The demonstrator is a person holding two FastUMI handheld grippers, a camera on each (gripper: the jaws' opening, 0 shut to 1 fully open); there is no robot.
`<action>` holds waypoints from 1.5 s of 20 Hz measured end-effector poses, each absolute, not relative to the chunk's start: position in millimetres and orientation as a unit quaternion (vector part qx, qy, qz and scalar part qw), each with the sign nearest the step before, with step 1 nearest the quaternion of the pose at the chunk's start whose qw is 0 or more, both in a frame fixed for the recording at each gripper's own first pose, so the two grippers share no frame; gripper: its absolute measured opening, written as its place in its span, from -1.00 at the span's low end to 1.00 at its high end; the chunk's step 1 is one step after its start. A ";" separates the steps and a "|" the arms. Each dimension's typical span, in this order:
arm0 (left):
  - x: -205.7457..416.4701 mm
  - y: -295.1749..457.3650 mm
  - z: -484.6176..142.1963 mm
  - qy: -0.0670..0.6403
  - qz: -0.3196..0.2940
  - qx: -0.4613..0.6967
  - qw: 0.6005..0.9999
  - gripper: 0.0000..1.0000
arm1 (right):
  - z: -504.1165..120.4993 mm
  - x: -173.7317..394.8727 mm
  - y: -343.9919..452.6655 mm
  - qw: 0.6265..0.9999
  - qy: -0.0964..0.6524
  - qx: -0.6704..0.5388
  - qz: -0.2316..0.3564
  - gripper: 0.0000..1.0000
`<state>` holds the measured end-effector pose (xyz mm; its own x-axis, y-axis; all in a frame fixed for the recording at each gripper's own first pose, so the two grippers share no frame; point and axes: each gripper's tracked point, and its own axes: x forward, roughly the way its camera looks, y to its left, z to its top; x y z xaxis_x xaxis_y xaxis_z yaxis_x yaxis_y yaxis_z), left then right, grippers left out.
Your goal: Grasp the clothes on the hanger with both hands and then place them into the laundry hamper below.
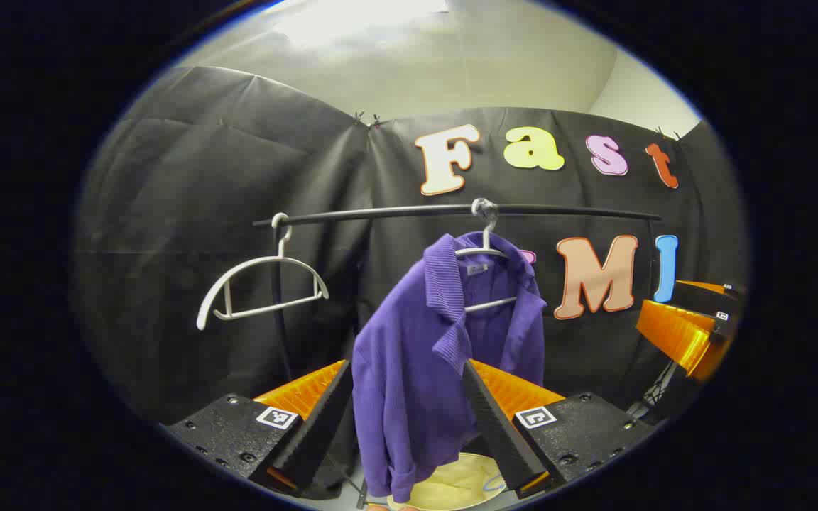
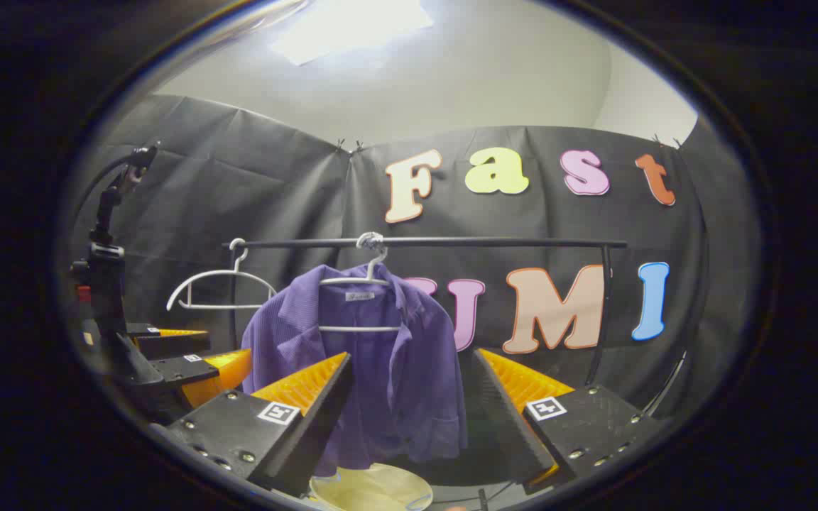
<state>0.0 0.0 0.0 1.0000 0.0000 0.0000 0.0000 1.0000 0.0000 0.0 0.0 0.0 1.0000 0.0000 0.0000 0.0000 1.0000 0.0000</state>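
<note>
Creased black cloth (image 1: pixel 189 213) walls the booth on every side, pinned at the seams under a pale ceiling with a bright patch of light overhead. A thin dark rail (image 1: pixel 451 211) runs across in front of the cloth, and from it hang two slim white hangers: a bare hanger (image 1: pixel 260 287) off to one side, and a second hanger (image 1: pixel 483 248) carrying the purple shirt (image 1: pixel 416 355) — a soft, finely ribbed knit with a folded collar, drooping off one shoulder in the left gripper view and hanging more squarely in the right gripper view (image 2: pixel 366 369). Directly below the shirt's hem sits a pale yellow round rim, probably the laundry hamper (image 1: pixel 451 486), though little of it is visible (image 2: pixel 373 490). The left gripper (image 1: pixel 409 404) stands spread wide, its ridged wedge-shaped fingers flanking the shirt's lower half without pressing it. The right gripper (image 2: pixel 412 401) is likewise parted, apart from the fabric.
</note>
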 end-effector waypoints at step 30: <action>103.9 -30.9 -49.1 0.018 0.031 0.001 0.999 0.92 | -38.1 -22.7 -58.2 0.995 0.041 -0.035 -0.080 1.00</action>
